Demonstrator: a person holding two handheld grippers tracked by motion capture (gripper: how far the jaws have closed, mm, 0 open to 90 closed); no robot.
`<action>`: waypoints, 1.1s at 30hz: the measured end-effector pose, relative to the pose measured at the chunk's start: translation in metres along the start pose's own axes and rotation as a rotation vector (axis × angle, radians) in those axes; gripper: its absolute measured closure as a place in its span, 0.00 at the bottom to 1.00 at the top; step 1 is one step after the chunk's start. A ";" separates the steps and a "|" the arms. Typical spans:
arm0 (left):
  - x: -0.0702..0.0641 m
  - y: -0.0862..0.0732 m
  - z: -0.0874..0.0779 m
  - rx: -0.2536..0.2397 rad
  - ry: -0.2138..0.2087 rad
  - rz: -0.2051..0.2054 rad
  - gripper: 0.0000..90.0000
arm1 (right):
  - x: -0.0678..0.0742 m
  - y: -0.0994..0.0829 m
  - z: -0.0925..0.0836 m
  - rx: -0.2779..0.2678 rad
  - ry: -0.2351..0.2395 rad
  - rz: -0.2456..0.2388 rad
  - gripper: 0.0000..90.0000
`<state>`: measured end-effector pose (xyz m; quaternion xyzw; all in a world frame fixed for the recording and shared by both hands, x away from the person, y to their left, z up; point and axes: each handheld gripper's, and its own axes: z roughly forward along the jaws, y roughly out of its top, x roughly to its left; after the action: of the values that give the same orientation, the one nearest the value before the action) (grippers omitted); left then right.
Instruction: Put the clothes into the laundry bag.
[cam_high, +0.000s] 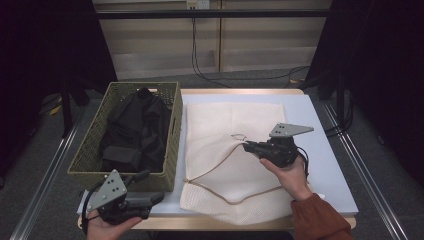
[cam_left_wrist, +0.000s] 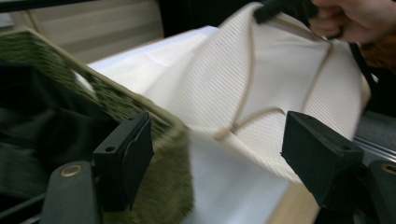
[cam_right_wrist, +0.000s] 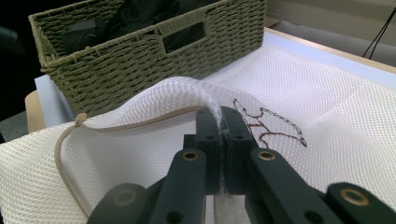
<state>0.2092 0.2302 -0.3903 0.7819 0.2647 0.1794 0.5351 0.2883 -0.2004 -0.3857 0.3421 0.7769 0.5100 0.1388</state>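
In the high view, my left gripper (cam_high: 155, 197) sits nearest, at the table's near left corner, jaws apart and holding nothing, just before the olive woven basket (cam_high: 95, 145) of black clothing (cam_high: 135, 130). Right of it, a cream mesh laundry bag (cam_high: 225, 125) lies flat on the white table (cam_high: 325, 150). In the left gripper view, the basket's corner sits between the open jaws. In the right gripper view, my right gripper (cam_right_wrist: 220, 130) is clamped on a pinched-up fold of the mesh beside the tan zipper strip (cam_right_wrist: 140, 122).

cream-white mesh laundry bag (cam_high: 235, 150) with tan trim and a little brown squiggle print, olive-green woven basket (cam_high: 92, 145), black clothes (cam_high: 135, 130) inside
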 end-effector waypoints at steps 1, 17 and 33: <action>0.005 0.003 0.001 0.019 0.001 0.001 0.24 | 0.000 0.000 0.000 0.001 0.002 -0.002 0.98; 0.075 0.040 0.018 0.046 0.119 -0.030 0.21 | -0.001 -0.003 0.004 0.017 0.015 0.002 0.98; 0.116 0.059 0.050 0.163 0.193 -0.021 0.09 | -0.002 -0.005 0.006 0.018 0.023 0.017 0.98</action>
<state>0.3425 0.2468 -0.3537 0.7993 0.3368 0.2261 0.4434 0.2914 -0.1983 -0.3932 0.3439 0.7800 0.5082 0.1227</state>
